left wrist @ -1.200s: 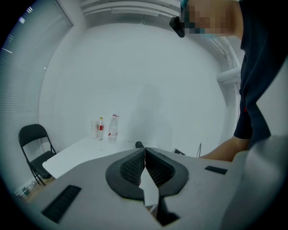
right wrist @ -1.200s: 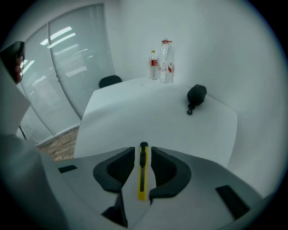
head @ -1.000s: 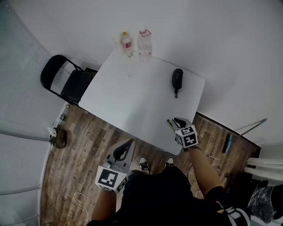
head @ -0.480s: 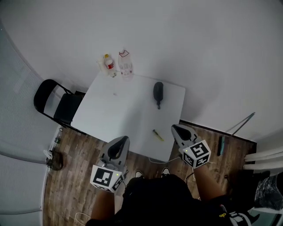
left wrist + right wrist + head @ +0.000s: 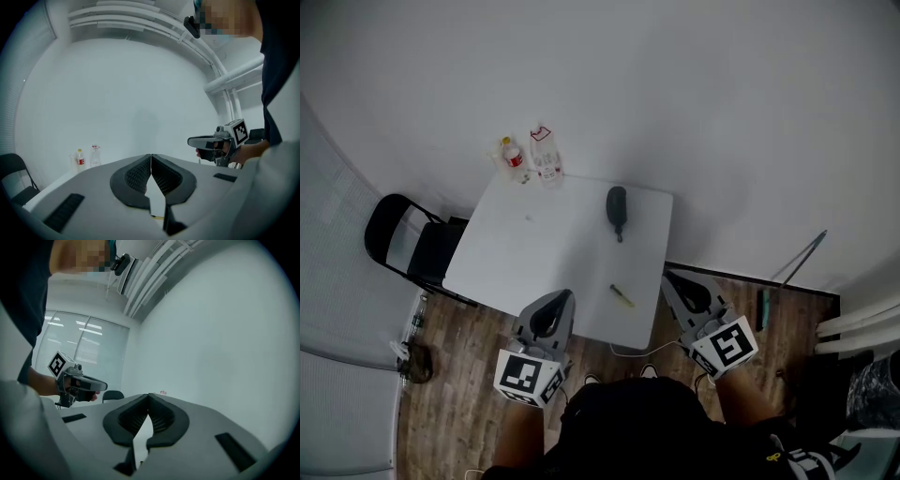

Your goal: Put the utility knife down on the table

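Both claws, left gripper (image 5: pixel 555 298) and right gripper (image 5: pixel 669 279), sit at the near edge of the table (image 5: pixel 534 253) in the head view, with the utility knife (image 5: pixel 622 296) lying on the tabletop between them, touched by neither. Only the left gripper view shows its jaws pressed together on nothing, bottles (image 5: pixel 88 157) beyond. The right gripper view shows its jaws likewise closed and empty, a chair (image 5: pixel 112 394) behind.

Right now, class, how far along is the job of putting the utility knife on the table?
Done: the slim yellowish utility knife lies on the white square table, near its front edge. In hand: nothing; the left gripper and right gripper are both shut, empty and clear of it. Left: nothing that shows.
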The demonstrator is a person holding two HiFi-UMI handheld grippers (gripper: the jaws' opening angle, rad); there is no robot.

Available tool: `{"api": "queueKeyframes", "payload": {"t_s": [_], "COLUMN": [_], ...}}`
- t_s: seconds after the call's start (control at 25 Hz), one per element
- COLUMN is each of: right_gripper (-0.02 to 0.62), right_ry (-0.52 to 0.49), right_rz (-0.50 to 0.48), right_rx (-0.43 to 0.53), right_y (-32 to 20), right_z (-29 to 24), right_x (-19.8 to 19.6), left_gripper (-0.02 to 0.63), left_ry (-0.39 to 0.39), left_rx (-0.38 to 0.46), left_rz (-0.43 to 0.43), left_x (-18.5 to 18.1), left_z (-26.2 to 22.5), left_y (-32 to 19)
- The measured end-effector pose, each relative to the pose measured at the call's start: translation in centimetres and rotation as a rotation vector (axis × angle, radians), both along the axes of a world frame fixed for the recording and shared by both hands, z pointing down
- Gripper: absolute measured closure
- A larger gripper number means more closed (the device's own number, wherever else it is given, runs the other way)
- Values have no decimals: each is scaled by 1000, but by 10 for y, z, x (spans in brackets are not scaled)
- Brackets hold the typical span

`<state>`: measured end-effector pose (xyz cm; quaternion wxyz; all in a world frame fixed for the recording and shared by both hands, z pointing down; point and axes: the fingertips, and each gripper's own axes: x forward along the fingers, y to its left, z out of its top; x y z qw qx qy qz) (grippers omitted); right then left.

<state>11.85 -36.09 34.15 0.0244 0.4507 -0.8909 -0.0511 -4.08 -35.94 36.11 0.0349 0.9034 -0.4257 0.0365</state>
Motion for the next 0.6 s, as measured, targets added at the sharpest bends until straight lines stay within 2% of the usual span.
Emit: {"api": "queueKeyframes", "payload": {"t_s": [0.24, 0.6], "right_gripper": [573, 573], "right_ry": [2, -4], "right_rz": [-36, -40], "right_rx": [-18, -33], "right_y": [4, 1], "right_z": [6, 9], "right_x": [-11, -16], "left_gripper": [583, 583], "left_ry": [3, 5], "left_rx": [-13, -16], "left_rz": [-16, -37], "left_x": [-5, -14], "left_z": [4, 7], "left_y": [5, 7]}}
